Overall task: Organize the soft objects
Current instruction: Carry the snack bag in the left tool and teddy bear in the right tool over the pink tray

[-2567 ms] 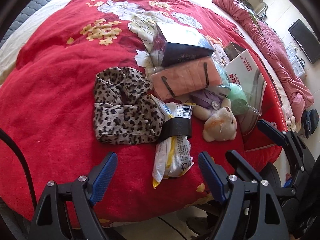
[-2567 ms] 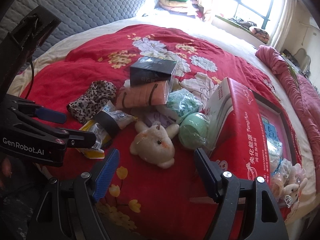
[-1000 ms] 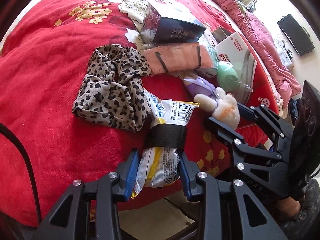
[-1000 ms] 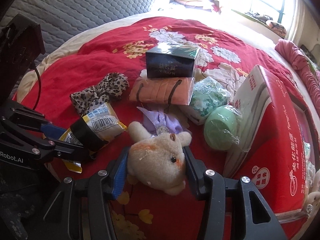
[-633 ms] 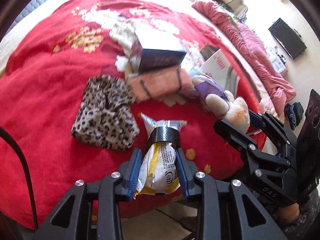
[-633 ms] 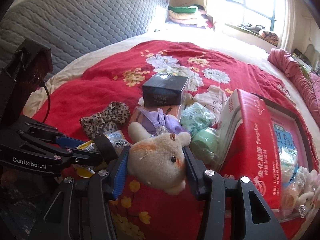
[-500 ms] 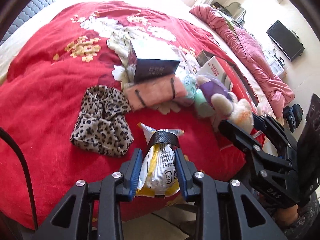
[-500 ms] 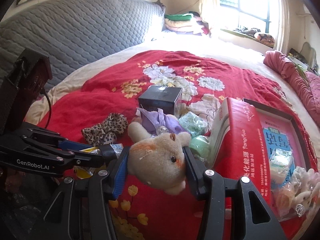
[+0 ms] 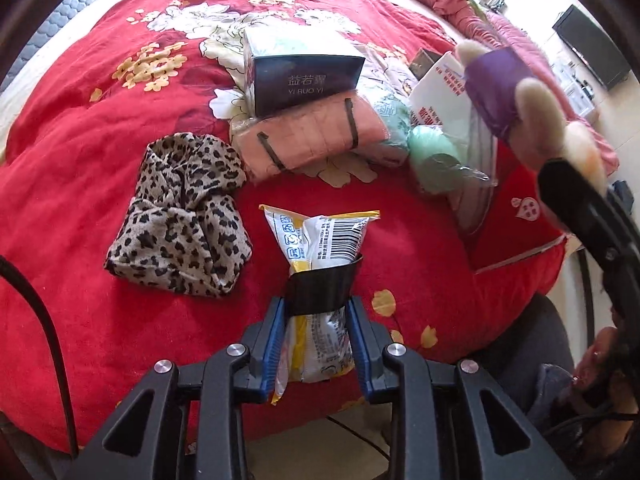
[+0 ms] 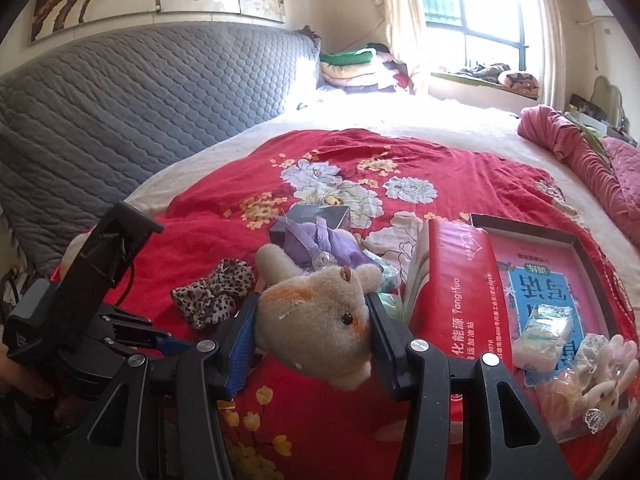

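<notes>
Two grippers are each clamped on something soft above a bed covered by a red floral quilt (image 9: 80,128). The left gripper (image 9: 316,332) squeezes a yellow-and-white snack packet (image 9: 320,240) banded with a black strap (image 9: 322,288); its blue pads press the packet's lower half, and its jaws have just been narrowing with the packet between them. The packet's top end points toward the pile farther up the quilt.

The right gripper (image 10: 310,330) grips a beige plush bear (image 10: 316,324) by the head, both pads sunk into the fur — the bear's purple dress (image 10: 324,242) trails away from the camera. In the left wrist view the bear hangs at the right, over the edge of a red box (image 10: 452,300).

On the quilt lie a leopard-print cloth (image 9: 180,216), a pink folded pack (image 9: 312,136) with a dark blue box (image 9: 304,76) leaning on it, and a mint-green round item (image 9: 434,158) in clear wrap just beside the box. The red box's open tray (image 10: 560,240) holds small wrapped packets and little plush toys. A grey quilted headboard (image 10: 140,100) stands behind the bed.
</notes>
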